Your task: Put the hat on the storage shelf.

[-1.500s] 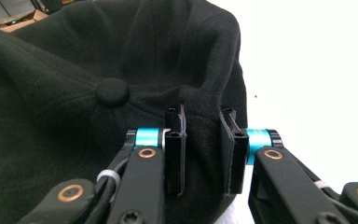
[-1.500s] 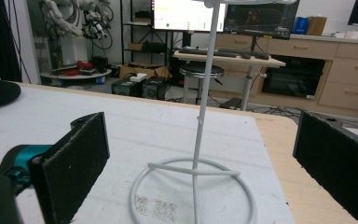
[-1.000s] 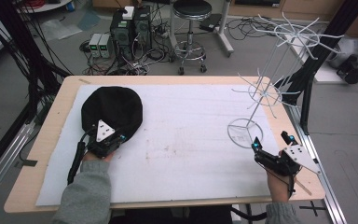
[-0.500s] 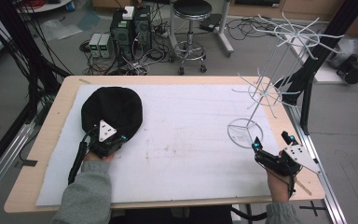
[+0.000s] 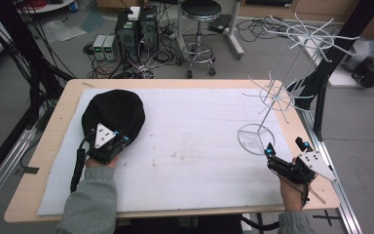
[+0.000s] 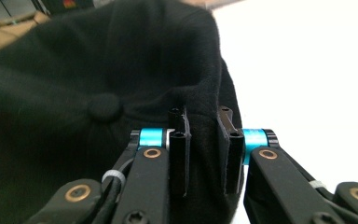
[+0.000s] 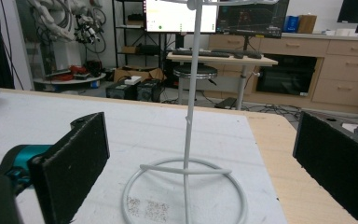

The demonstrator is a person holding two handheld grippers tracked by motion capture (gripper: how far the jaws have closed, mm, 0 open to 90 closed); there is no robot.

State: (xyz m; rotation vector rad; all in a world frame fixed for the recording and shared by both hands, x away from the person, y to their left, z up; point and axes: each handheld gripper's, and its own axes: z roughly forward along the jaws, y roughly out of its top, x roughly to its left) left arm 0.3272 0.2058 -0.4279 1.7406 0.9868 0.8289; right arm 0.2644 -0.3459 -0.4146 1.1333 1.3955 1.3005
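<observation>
Stillness across the last second: black cap (image 5: pixel 112 117) lying at the surface's (image 5: pixel 195 146) left, rear edge pinched between left gripper (image 6: pixel 204 154) jaws. Right gripper (image 5: pixel 283 152) waiting beside the white wire rack (image 5: pixel 277 92), jaws spread wide; lift probably not yet begun.

Even, bright overhead light across my tabletop (image 5: pixel 48 146); shadows faint and soft. High view slightly soft overall. From my left hand-held gripper (image 6: pixel 204 154), the white mat (image 6: pixel 307 65) blows out to glare at right; the black cap (image 6: pixel 74 70) reads nearly featureless, blurred far off. My right hand-held gripper's (image 7: pixel 200 158) near pads (image 7: pixel 74 163) blur.
</observation>
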